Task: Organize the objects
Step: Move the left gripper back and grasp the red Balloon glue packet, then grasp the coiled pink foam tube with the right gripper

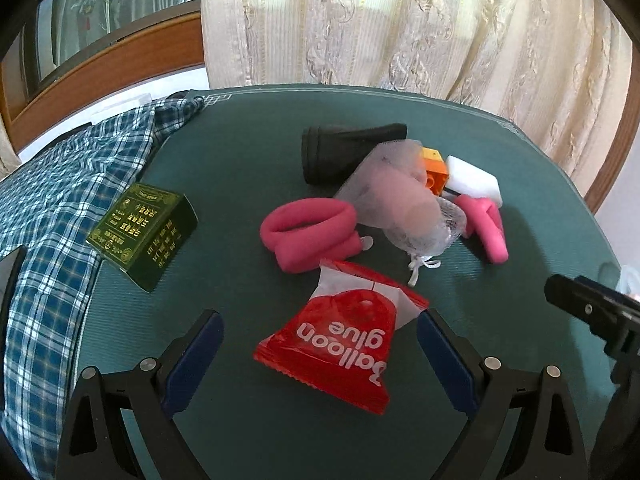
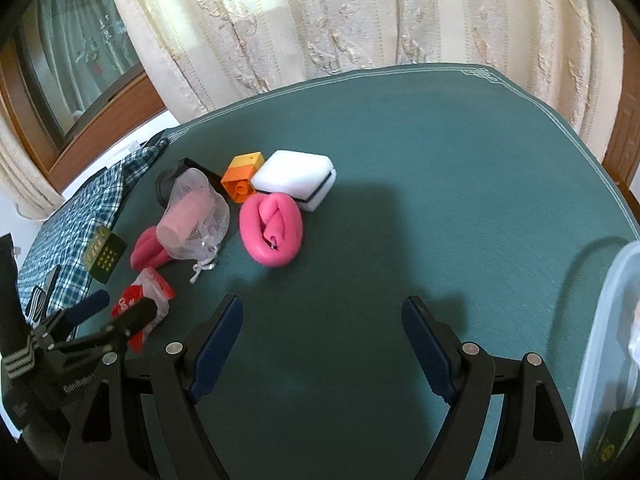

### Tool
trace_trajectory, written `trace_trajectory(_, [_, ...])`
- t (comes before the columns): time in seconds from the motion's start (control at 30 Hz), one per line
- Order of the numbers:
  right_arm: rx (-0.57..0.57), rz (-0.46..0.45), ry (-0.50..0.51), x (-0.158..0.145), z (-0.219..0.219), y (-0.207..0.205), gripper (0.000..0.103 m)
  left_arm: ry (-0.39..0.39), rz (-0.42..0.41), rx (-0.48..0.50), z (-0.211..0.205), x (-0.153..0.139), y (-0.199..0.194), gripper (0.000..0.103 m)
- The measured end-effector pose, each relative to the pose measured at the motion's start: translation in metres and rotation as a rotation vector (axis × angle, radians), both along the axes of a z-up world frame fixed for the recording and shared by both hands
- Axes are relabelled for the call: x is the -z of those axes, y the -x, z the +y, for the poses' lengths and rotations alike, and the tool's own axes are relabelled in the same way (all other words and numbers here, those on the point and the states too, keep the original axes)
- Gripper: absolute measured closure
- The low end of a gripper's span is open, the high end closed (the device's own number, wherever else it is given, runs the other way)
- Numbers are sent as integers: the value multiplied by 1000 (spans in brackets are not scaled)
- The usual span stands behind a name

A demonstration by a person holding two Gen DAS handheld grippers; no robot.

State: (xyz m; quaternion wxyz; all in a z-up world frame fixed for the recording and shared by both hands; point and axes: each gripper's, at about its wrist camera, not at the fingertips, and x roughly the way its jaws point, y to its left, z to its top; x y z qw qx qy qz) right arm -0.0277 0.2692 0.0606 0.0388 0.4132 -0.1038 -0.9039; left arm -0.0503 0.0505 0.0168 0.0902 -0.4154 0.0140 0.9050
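My left gripper (image 1: 320,320) is open with its jaws on either side of a red "Balloon glue" packet (image 1: 340,340) lying flat on the green table cover (image 1: 248,152). Beyond it lie a pink foam loop (image 1: 308,232), a mesh pouch (image 1: 396,200) with something pink inside, a black tube (image 1: 340,152), an orange block (image 1: 434,172), a white sponge (image 1: 474,178) and a second pink loop (image 1: 486,224). My right gripper (image 2: 322,312) is open and empty over bare cover, short of the pink loop (image 2: 272,228). The left gripper (image 2: 116,312) shows over the packet (image 2: 140,304).
A dark green box with gold print (image 1: 144,236) lies at the left by a blue plaid cloth (image 1: 60,208). A clear plastic bin (image 2: 608,360) stands at the right edge. A cream curtain (image 1: 400,20) hangs behind the table. The right gripper's tip (image 1: 592,308) shows at the right.
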Motion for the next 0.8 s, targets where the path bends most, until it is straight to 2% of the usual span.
trace_trajectory(0.1, [-8,3,-6,1,-4,8,20,-5,-4,0,-1,3,1,6])
trace_trajectory(0.17, [-10,5,-10,1,-6,15,20,-10,-8,4,-1,4,1,11])
trace_trajectory(0.4, [-18,19,-26,0,-14,34,20,-21,-13,32,-1,6,-1,37])
trace_trajectory(0.8, [-48,25,-72,5,-32,68,20,-35,-9,31,-4,6,0,38])
